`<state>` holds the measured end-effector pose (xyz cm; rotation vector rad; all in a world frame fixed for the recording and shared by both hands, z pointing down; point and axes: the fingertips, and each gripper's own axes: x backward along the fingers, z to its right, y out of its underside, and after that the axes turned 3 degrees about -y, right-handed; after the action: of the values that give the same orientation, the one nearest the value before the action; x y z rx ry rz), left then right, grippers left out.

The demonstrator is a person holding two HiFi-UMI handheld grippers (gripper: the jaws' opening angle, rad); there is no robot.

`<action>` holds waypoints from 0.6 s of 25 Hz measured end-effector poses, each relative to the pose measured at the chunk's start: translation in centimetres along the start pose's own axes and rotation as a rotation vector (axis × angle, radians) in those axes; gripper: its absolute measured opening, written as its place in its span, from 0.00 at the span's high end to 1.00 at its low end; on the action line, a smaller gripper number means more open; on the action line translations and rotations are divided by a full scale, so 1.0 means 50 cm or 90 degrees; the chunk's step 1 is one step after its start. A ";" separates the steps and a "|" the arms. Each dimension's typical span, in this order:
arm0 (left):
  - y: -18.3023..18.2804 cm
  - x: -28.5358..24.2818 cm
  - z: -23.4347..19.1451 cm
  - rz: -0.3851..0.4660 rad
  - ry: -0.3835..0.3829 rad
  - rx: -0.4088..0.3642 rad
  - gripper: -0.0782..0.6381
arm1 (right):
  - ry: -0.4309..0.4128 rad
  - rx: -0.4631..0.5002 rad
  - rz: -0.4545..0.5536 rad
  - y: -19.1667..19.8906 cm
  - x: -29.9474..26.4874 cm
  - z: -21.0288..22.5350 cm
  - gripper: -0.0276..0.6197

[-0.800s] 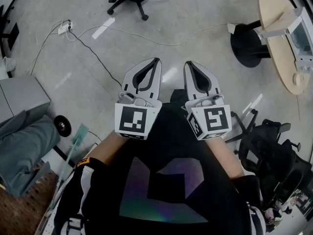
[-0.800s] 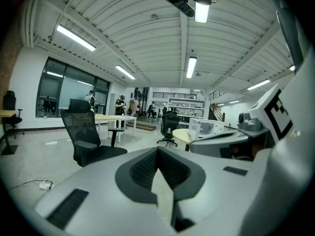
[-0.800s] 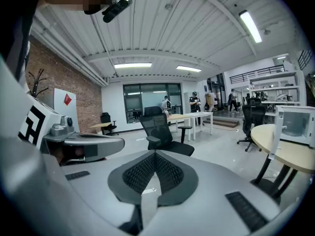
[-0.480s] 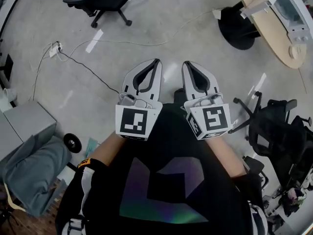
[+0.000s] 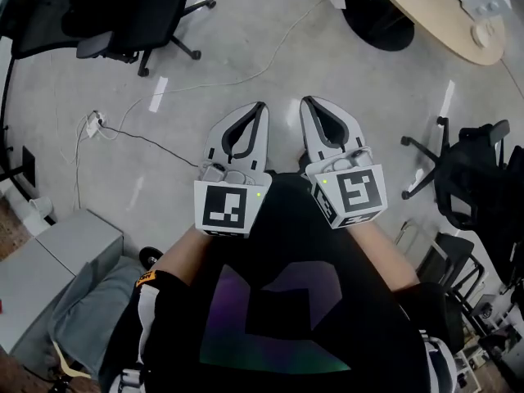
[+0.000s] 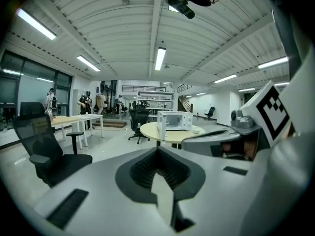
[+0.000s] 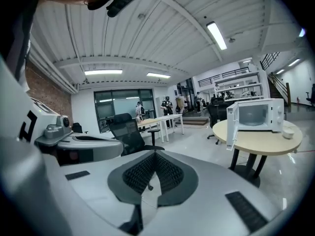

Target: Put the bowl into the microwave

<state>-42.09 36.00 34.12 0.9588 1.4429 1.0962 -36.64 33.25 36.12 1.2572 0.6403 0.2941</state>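
Observation:
A white microwave (image 7: 257, 114) stands on a round wooden table (image 7: 256, 145) with its door (image 7: 230, 121) swung open. A small white bowl (image 7: 288, 132) sits on the table beside it. The left gripper view shows the same microwave (image 6: 174, 120) and bowl (image 6: 197, 130) farther off. In the head view the table (image 5: 442, 19) and bowl (image 5: 483, 33) lie at the top right. My left gripper (image 5: 260, 106) and right gripper (image 5: 304, 103) are held side by side before my body, far from the table. Both are shut on nothing.
Black office chairs stand at the upper left (image 5: 123, 23) and at the right (image 5: 467, 174). A cable and power strip (image 5: 94, 125) lie on the concrete floor. A grey cabinet (image 5: 49, 260) is at the lower left. People stand far off by long tables (image 6: 81, 119).
The head view has swung: the table and microwave slid toward the top right corner, the chair and power strip shifted down-left. Both grippers keep the same pose, still shut.

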 end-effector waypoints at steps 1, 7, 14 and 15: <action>-0.004 -0.013 0.009 -0.004 0.006 -0.003 0.83 | 0.007 -0.003 0.004 -0.005 0.004 0.016 0.93; -0.048 -0.093 0.083 0.014 0.042 -0.014 0.83 | 0.043 -0.019 0.024 -0.024 0.042 0.116 0.93; -0.052 -0.173 0.154 -0.040 0.053 -0.044 0.83 | 0.050 -0.008 0.038 -0.049 0.065 0.214 0.93; -0.053 -0.186 0.163 -0.048 0.051 -0.049 0.83 | 0.047 -0.008 0.039 -0.050 0.070 0.227 0.93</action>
<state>-32.72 27.51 33.62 0.8091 1.4788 1.1369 -27.44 25.45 34.63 1.2596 0.6630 0.3965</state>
